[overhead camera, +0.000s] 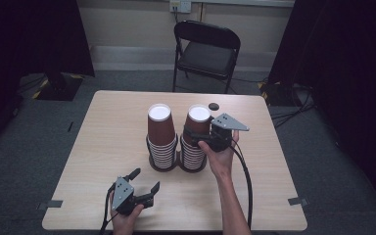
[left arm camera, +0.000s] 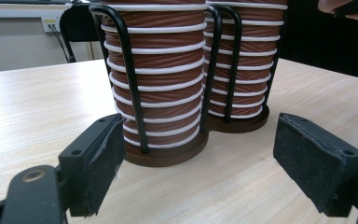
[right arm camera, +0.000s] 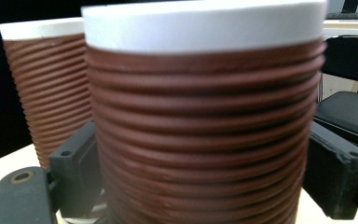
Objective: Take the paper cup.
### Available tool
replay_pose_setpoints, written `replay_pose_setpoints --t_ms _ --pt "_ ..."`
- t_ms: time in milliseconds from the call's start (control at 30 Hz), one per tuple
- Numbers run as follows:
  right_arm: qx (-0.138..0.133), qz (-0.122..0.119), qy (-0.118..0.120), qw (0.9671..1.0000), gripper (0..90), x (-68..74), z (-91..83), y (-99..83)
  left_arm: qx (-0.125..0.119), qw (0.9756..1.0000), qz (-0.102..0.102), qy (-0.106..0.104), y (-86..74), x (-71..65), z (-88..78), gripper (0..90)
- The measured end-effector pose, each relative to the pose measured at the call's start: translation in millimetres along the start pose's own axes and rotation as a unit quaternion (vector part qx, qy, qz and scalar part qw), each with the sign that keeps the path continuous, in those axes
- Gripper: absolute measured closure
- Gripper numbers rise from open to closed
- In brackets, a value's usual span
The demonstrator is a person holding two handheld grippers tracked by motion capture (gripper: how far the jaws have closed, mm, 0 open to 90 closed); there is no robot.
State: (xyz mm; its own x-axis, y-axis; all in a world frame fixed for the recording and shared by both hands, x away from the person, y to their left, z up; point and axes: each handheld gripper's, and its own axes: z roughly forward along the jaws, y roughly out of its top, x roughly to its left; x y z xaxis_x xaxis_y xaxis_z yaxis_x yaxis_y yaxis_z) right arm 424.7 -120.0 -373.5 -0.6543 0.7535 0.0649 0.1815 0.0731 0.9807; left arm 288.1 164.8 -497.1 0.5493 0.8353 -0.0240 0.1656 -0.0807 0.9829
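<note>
Right gripper view, top cup of right-hand stack on table: judged light, thin-walled, crushable, ribs giving grip; best taken mid-wall. Straddled by right gripper, jaws apart w/ pad contact unclear. Left gripper idle near table's front edge, jaws wide, holding nothing.

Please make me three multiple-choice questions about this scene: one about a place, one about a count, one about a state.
1. The right gripper is at: A the right stack's top cup; B the chair; C the table's near edge.
2. Cup stacks on the table: A one; B two; C four.
3. The left gripper is: A shut on a cup; B open, empty; C shut, empty.
Key: 1 A, its jaws flank that cup; 2 B, left stack and right stack stand side by side; 3 B, its pads stand wide apart.
</note>
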Motion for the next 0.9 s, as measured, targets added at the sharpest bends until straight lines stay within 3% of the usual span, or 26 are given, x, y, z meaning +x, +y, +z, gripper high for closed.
replay_pose_setpoints --t_ms 433,533,900 --pt "0.023 -0.001 -0.008 0.9997 9.9 1.0 12.8 -8.4 0.000 1.0000 0.001 0.004 0.1 0.8 -0.2 17.3" --pt "0.027 -0.003 -0.010 0.9996 9.7 1.8 13.6 -10.3 0.002 0.9999 -0.010 0.002 0.1 2.2 0.2 17.8" --pt "0.031 -0.010 -0.018 0.9993 10.0 3.7 13.5 -12.0 0.001 0.9998 -0.020 0.000 0.0 3.1 0.3 17.8"
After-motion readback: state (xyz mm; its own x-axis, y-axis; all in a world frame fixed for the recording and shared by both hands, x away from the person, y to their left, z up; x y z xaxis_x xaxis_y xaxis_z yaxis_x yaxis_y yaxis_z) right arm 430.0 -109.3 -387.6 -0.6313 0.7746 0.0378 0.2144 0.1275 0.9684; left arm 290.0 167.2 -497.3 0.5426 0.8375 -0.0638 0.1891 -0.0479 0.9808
